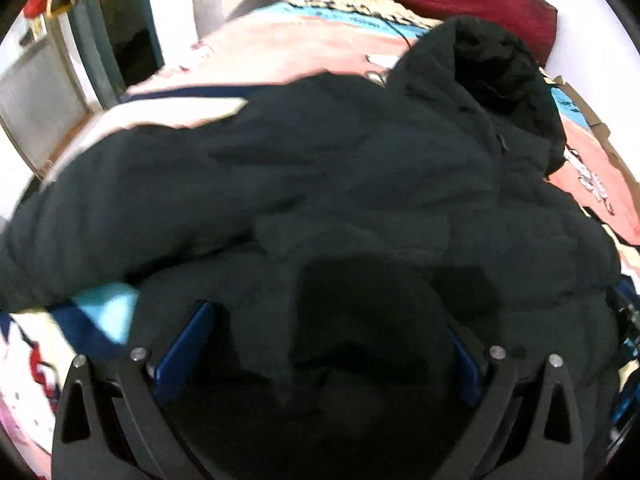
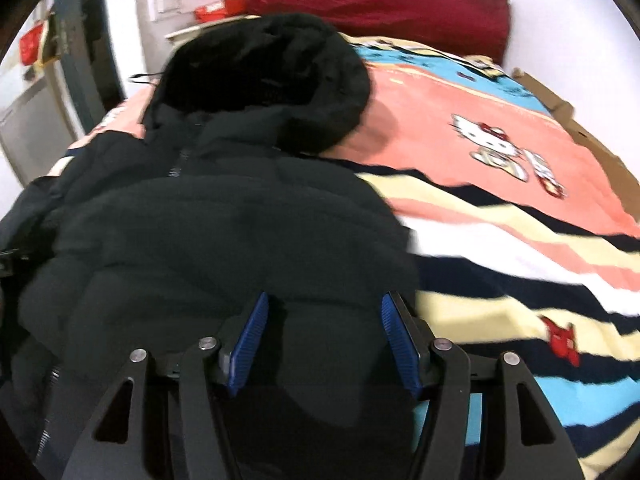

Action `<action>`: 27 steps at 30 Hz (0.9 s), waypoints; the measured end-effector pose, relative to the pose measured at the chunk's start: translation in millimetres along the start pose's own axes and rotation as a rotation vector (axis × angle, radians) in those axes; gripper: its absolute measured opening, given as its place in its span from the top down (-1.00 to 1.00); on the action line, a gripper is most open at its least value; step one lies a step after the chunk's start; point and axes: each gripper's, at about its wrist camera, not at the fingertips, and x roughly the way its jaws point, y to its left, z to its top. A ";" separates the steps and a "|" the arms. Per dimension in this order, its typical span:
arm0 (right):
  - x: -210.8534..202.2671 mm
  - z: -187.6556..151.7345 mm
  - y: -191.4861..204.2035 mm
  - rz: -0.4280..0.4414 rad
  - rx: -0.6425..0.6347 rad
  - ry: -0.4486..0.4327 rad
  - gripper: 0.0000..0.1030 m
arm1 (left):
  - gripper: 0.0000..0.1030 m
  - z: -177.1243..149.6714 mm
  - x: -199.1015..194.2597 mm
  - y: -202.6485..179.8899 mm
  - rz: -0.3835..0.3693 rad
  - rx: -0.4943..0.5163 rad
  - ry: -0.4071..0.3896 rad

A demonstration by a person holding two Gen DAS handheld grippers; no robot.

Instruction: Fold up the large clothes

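Observation:
A large black padded hooded jacket [image 1: 360,184] lies spread on a bed, hood [image 1: 500,72] toward the far end and one sleeve [image 1: 100,208] stretched out to the left. My left gripper [image 1: 320,344] is open, its blue pads [image 1: 184,348] wide apart around the jacket's near hem. In the right wrist view the jacket [image 2: 208,232] fills the left half, hood [image 2: 272,76] at the top. My right gripper [image 2: 324,340] is open, with the jacket's near right edge between its blue pads [image 2: 250,344].
The bed has a blanket [image 2: 500,220] with pink, cream, navy and light blue stripes and cartoon cat figures. A dark red pillow [image 2: 380,0] lies at the head against a white wall. Cardboard [image 2: 568,120] lines the bed's right edge. A doorway [image 1: 120,32] stands far left.

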 end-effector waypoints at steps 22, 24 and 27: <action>-69.9 -39.5 20.3 0.045 0.027 0.027 -0.24 | -1.00 -45.2 -82.1 25.7 -0.083 0.007 -0.047; -95.0 -42.2 25.0 0.054 0.047 -0.005 -0.25 | -1.00 -49.7 -98.6 44.0 -0.081 -0.004 -0.062; -120.8 -43.7 34.3 0.066 0.062 -0.040 -0.26 | -1.00 -61.9 -115.1 88.7 -0.084 -0.071 -0.062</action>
